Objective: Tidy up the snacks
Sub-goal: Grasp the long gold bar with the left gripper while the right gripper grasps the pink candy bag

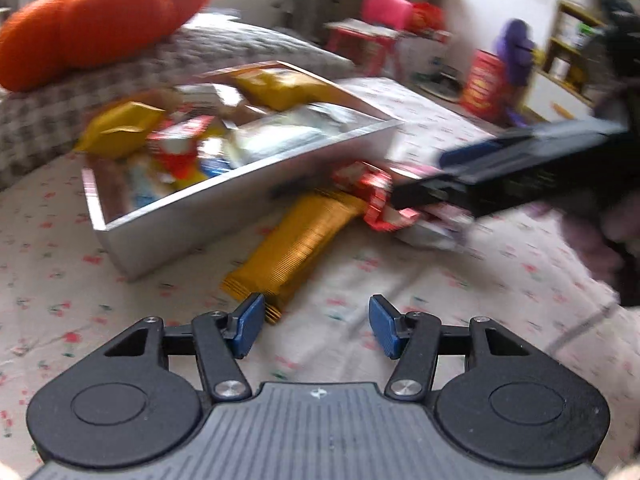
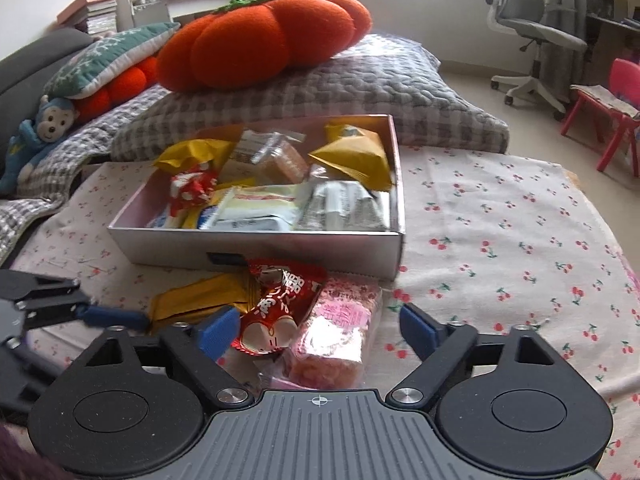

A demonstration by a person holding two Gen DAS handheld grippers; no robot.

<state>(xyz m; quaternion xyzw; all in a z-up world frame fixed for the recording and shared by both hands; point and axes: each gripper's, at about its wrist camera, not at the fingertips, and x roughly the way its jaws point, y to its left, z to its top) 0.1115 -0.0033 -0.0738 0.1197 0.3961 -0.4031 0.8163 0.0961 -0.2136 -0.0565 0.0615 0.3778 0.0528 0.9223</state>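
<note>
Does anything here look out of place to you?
Yes: three snacks lie on the bedsheet outside the box, against its front wall: a gold wrapper, a red packet and a pink pack. The rest sit inside.

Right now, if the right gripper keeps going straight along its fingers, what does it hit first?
Probably the pink snack packet, lying between the open fingers of the right gripper, with the red packet beside it. The silver box sits beyond; depth is uncertain.
</note>
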